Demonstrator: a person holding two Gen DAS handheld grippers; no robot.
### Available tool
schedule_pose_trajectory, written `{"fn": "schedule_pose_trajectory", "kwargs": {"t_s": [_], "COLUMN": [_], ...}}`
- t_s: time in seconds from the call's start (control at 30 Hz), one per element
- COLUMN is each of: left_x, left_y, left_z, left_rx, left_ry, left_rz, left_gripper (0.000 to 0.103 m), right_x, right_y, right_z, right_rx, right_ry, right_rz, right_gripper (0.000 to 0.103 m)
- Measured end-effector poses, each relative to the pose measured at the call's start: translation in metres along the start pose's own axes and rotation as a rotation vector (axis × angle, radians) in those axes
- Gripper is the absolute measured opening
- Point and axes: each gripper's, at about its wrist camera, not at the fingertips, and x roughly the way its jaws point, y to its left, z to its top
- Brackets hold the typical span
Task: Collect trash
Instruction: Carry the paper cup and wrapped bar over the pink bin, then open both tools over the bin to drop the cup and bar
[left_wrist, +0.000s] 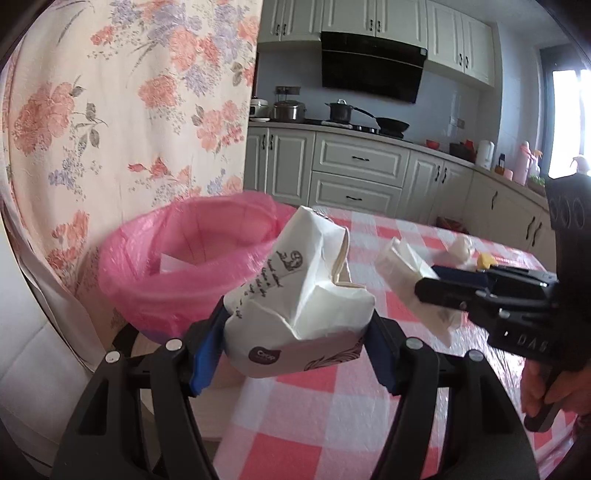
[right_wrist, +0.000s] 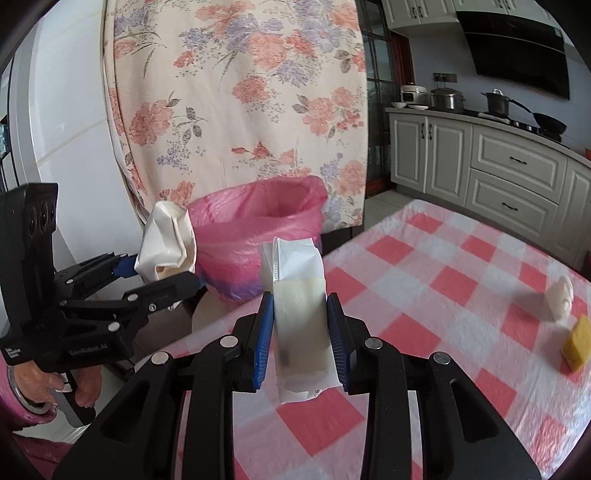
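I see the pink-lined bin at 10 o'clock. My left claw clamps a crumpled paper carton: light, crushable, held low across its base. My right claw pinches a flat wrapper, flimsy, above the checked surface.

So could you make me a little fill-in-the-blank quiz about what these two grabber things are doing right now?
1. The left gripper is clamped on a crumpled white ____ carton.
2. The right gripper holds a flat white wrapper above the ____-and-white checked tablecloth.
3. The bin beyond both grippers is lined with a ____ plastic bag.
4. A yellow ____ lies on the tablecloth beside a crumpled tissue.

Missing words: paper; pink; pink; sponge
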Motion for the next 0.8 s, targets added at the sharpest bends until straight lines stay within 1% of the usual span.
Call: {"fn": "schedule_pose_trajectory", "kwargs": {"t_s": [0.13, 0.23, 0.47, 0.7, 0.73, 0.77, 0.8], "left_x": [0.0, 0.007, 0.037, 0.068, 0.071, 0.074, 0.076], "left_y": [0.019, 0.037, 0.079, 0.112, 0.117, 0.121, 0.125], "left_z": [0.019, 0.034, 0.07, 0.087, 0.088, 0.089, 0.091], "left_rx": [-0.027, -0.055, -0.076, -0.093, -0.095, -0.096, -0.1], "left_ry": [-0.024, -0.023, -0.037, -0.026, -0.025, -0.027, -0.033], "left_rz": [0.028, 0.035, 0.091, 0.135, 0.141, 0.15, 0.166], "left_gripper": [0.065, 0.065, 0.066, 0.067, 0.072, 0.079, 0.083], "right_x": [0.018, 0.034, 0.079, 0.127, 0.134, 0.142, 0.148], "right_y": [0.008, 0.012, 0.013, 0.007, 0.006, 0.005, 0.004], "right_z": [0.02, 0.037, 0.08, 0.116, 0.12, 0.124, 0.127], "right_rx": [-0.022, -0.034, -0.019, 0.014, 0.018, 0.021, 0.023], "right_ry": [-0.006, -0.01, -0.015, -0.016, -0.014, -0.01, -0.007], "right_rz": [0.034, 0.056, 0.107, 0.164, 0.172, 0.181, 0.19], "right_gripper": [0.031, 0.032, 0.032, 0.032, 0.033, 0.033, 0.034]}}
